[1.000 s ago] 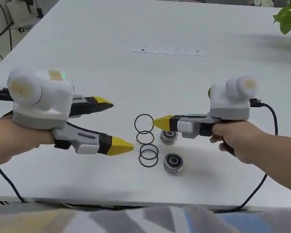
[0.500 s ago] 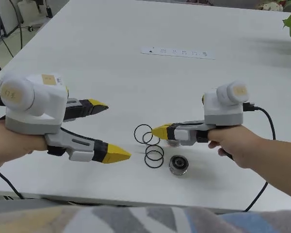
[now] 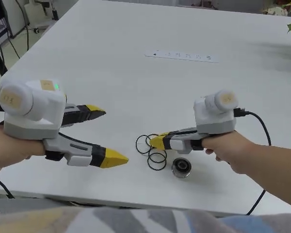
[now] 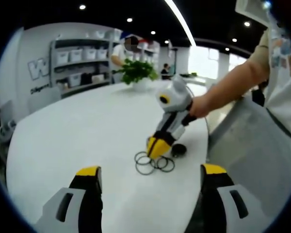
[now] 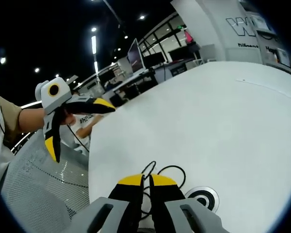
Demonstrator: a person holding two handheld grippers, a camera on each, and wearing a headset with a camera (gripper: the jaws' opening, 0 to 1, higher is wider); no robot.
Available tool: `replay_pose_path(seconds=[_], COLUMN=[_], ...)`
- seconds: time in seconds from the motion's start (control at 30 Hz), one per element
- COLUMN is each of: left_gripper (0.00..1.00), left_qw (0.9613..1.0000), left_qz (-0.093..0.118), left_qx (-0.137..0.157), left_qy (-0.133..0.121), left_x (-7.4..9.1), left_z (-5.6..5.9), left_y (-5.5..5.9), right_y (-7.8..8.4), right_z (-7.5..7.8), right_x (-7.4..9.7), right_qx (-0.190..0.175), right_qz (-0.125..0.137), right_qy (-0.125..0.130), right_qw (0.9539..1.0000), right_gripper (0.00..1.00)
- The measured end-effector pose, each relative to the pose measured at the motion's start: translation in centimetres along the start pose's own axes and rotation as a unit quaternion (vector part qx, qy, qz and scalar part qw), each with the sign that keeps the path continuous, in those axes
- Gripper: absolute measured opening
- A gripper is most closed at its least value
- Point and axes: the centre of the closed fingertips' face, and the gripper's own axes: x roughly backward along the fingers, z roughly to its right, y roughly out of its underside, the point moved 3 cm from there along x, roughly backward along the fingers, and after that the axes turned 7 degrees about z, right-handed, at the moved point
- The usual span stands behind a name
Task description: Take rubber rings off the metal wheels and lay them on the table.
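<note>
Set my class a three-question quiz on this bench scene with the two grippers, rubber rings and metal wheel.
1. True or false: the left gripper has its jaws shut.
2. The loose rubber rings lie: A) on the table at the right gripper's tip; B) on the power strip; C) between the left gripper's jaws.
3. Which gripper is nearest the metal wheel?
Key: 1 false; 2 A; 3 right.

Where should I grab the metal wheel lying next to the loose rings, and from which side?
Grip the metal wheel across its outer rim, coming straight down from above. It lies flat, round face up, so the rim probably offers the only two opposed sides. Keep the jaws off the rubber rings lying just to its left.
</note>
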Motion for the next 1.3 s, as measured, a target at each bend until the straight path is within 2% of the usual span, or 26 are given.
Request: replay_pose_path(seconds=[0.3, 0.73, 0.83, 1.2, 1.3], left_gripper=[0.84, 0.84, 0.84, 0.85, 0.85], left_qw=[1.0, 1.0, 1.0, 0.9999, 0.9999], left_qz=[-0.006, -0.001, -0.001, 0.005, 0.005], left_qx=[0.002, 0.009, 0.008, 0.013, 0.012], left_qy=[-0.001, 0.002, 0.001, -0.004, -0.004], left_x=[0.2, -0.4, -0.4, -0.4, -0.4], left_z=[0.1, 0.6, 0.5, 0.5, 0.5], left_y=[0.3, -0.2, -0.3, -0.7, -0.7], right_y=[0.0, -1.6, -2.1, -2.9, -3.2], right_z=[0.8, 0.5, 0.5, 0.3, 0.3], right_x=[0.2, 2.0, 2.8, 5.4, 6.4], right_qx=[0.017, 0.019, 0.017, 0.03, 0.051], right_qz=[-0.004, 0.043, 0.059, 0.091, 0.096], right_qy=[0.012, 0.013, 0.015, 0.026, 0.033], right_qw=[0.9998, 0.9988, 0.998, 0.9951, 0.9935], right_gripper=[0.17, 0.33, 0.37, 0.47, 0.52])
